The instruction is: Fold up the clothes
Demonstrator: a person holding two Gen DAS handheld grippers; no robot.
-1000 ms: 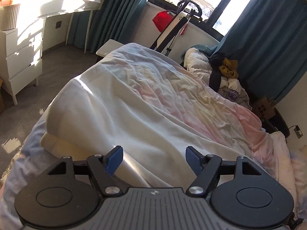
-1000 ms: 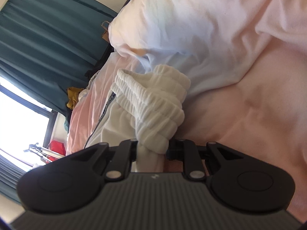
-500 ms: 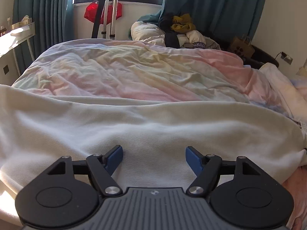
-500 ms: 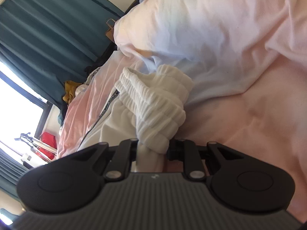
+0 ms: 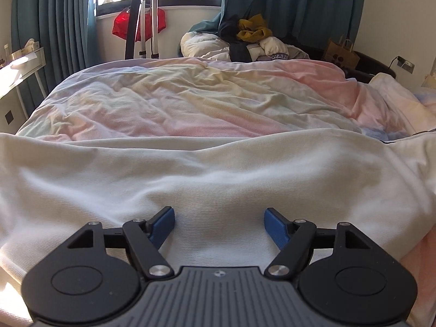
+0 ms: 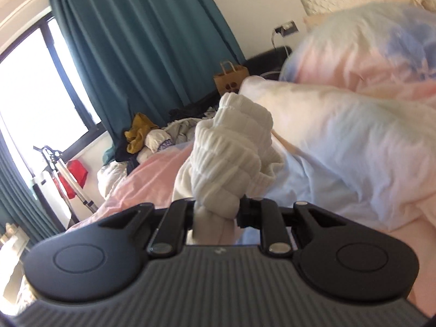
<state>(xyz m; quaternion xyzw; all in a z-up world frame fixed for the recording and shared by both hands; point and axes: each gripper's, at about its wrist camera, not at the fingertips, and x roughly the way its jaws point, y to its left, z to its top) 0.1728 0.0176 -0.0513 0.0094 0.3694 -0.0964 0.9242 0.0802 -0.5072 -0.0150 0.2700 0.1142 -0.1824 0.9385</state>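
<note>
A cream-white garment (image 5: 218, 174) lies spread across the near part of the bed in the left wrist view. My left gripper (image 5: 219, 222) hovers low over it, open, blue pads apart with only flat cloth beneath them. In the right wrist view my right gripper (image 6: 216, 208) is shut on a bunched ribbed cuff of the white garment (image 6: 231, 147), which stands up in a thick wad above the jaws. The rest of that cloth hangs below, hidden by the gripper body.
A pastel duvet (image 5: 190, 103) covers the bed. Pillows (image 6: 354, 125) sit at the right. A heap of clothes (image 5: 250, 41) lies beyond the bed under teal curtains (image 5: 294, 8). A folded stand with a red bag (image 5: 141, 21) leans by the window, a white desk (image 5: 19, 65) at left.
The left gripper swung round and dropped low over the white garment, then held still. The right gripper lifted and rolled with the cuff in its grip, so the curtains and window came into view.
</note>
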